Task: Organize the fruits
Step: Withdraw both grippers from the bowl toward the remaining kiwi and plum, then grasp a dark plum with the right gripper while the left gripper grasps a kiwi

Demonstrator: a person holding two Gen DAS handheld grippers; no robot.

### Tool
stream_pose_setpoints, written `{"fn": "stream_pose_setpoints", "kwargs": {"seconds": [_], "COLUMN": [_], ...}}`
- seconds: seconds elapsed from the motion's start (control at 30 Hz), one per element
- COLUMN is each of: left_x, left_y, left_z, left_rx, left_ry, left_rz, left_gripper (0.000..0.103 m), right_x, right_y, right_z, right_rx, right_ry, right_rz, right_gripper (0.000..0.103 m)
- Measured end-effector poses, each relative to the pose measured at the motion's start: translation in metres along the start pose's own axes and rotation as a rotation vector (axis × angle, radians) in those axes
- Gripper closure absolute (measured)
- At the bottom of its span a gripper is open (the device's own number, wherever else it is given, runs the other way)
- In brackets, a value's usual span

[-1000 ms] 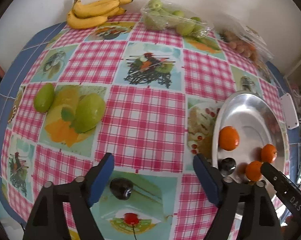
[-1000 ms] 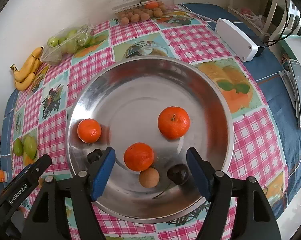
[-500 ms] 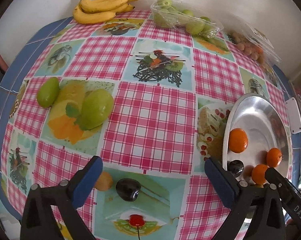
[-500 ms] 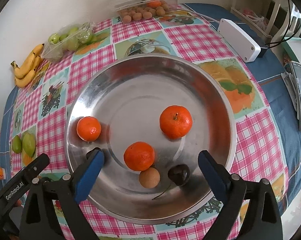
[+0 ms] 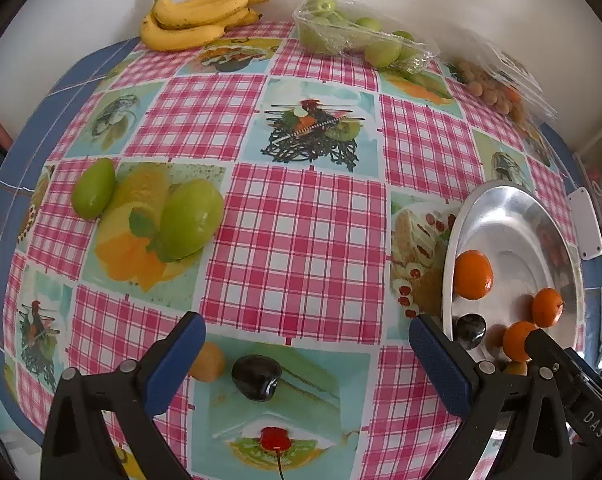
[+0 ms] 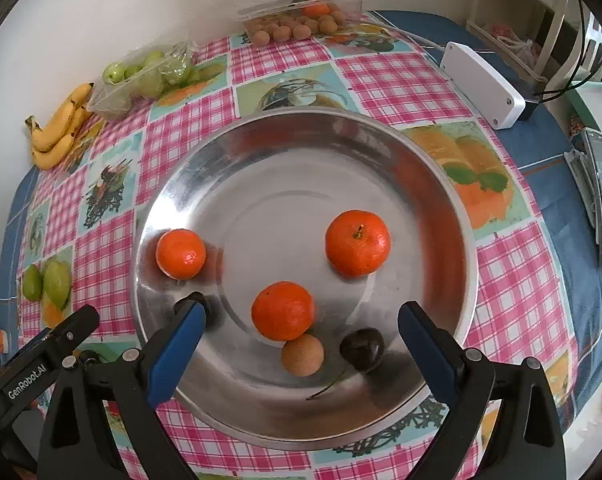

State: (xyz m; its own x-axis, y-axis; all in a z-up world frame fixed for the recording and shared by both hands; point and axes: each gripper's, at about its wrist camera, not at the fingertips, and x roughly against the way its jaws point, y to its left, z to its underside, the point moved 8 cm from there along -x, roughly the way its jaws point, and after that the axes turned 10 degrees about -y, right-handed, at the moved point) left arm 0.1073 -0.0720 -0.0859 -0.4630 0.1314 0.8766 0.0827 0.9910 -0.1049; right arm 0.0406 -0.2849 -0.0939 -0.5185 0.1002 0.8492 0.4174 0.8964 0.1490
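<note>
Both tools just spread wide, empty: left tool (image 5: pixel 307 354) over dark cherry (image 5: pixel 256 377) on table, right tool (image 6: pixel 299 338) over plate (image 6: pixel 445 184). Cherry pickup likely next.

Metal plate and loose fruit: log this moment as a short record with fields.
plate: round metal plate on the checked tablecloth
on plate: three tangerines, one tan longan, two dark cherries
loose on cloth: dark cherry, tan longan, two green mangoes
far edge: bananas, bagged green fruit
left hand-held gripper: open, empty, over the loose cherry
right hand-held gripper: open, empty, over the plate
</note>
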Motion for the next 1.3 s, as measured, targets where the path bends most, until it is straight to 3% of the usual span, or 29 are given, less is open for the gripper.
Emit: {"fn": "stream_pose_setpoints", "kwargs": {"seconds": [0.5,0.9,1.3], "left_x": [0.017,0.031,0.034], "left_y": [0.013,0.051,0.091], "left_z": [0.001,0.001,0.010], "left_rx": [-0.020,0.072,0.147], "left_ry": [-0.027,-0.034,-0.012], "left_rz": [0.019,-0.005,-0.053], "left_gripper": [0.000,0.000,0.000], "right_x": [0.014,0.021,0.020], "right_y": [0.032,0.077,0.126], "right_z": [0.003,0.022,0.047], "right_rx": [0.035,0.158,0.222], "right_ry": [-0.045,-0.033,0.021], "right_rz": [-0.075,-0.110,-0.209], "right_gripper": [0.006,0.006,0.006]}}
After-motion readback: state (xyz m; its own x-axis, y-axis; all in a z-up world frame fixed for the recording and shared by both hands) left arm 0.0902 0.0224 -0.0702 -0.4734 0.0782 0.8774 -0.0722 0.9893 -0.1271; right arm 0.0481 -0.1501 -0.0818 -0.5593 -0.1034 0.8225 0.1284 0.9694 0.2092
